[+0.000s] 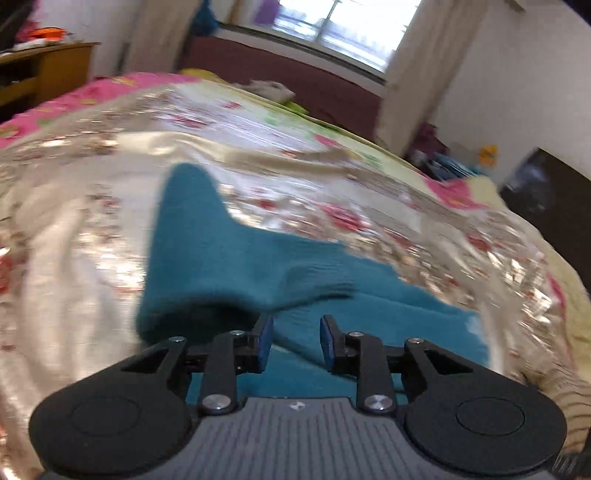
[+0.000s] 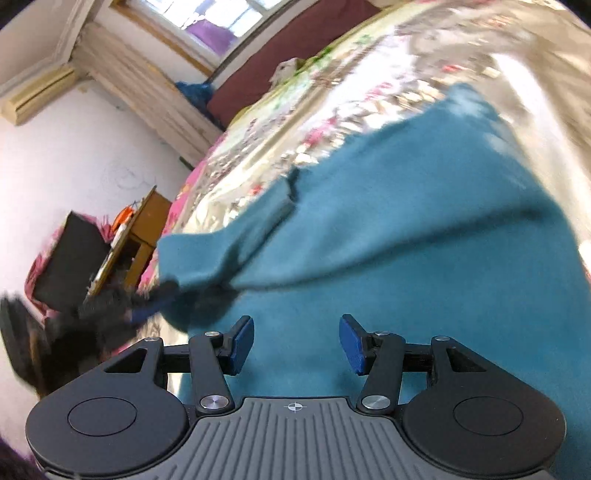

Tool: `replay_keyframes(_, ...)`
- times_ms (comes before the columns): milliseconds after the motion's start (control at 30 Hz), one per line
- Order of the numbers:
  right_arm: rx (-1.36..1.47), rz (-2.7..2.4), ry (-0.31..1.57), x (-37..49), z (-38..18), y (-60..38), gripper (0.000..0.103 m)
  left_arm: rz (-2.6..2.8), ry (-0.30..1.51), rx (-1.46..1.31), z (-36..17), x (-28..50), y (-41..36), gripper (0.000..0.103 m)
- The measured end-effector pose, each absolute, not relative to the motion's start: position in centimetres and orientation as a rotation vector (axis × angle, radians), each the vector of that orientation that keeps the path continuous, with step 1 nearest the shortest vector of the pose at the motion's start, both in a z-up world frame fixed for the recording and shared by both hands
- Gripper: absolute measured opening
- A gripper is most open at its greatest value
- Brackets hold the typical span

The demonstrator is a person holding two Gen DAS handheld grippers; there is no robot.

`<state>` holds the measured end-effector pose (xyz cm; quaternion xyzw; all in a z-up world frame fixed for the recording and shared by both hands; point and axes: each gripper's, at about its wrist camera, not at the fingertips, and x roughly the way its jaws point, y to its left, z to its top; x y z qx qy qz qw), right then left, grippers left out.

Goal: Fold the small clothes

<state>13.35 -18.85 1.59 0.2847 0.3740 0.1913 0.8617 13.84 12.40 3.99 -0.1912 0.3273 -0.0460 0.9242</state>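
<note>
A teal knit garment (image 1: 236, 266) lies partly folded on the shiny floral bedspread (image 1: 74, 221). In the left wrist view one fold is raised just ahead of my left gripper (image 1: 296, 341), which is open with nothing between its blue pads. In the right wrist view the same garment (image 2: 406, 240) spreads under and ahead of my right gripper (image 2: 296, 343), which is open and empty just above the cloth. The left gripper (image 2: 155, 299) shows blurred at the garment's left corner, where a flap is lifted.
The bed (image 1: 332, 122) runs to a dark red headboard (image 1: 295, 74) under a window (image 1: 343, 26). A wooden desk (image 1: 48, 70) stands at the far left. A small pale cloth (image 1: 269, 88) lies near the headboard. Clutter sits by the right wall (image 1: 443, 155).
</note>
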Motion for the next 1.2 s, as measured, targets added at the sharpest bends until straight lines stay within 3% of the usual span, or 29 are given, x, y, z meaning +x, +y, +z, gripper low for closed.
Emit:
replay_keyframes(400,0.484,0.315,0.831,27.5,1.5,-12.3,0.052,-0.039,0.625,-0.39,0.4,15.2,13.5,0.034)
replay_keyframes(900,0.451,0.341,0.94,33.0,-1.0,-9.8,0.052,-0.109,0.664,-0.43,-2.6,14.5,13.2,0.038)
replay_keyframes(967,0.45,0.347,0.947,33.1,-0.9,-9.8,0.044,-0.112,0.668,-0.442,-2.7,14.6,13.3,0.039)
replay_keyframes(1033,0.455,0.355,0.959,33.1,-0.7,-9.9,0.026,-0.113,0.665,-0.442,-2.9,14.5,13.3,0.039)
replay_keyframes(1200,0.505,0.373,0.942,32.4,0.6,-11.0,0.008,-0.114,0.658,-0.426,-2.9,14.4,12.9,0.041)
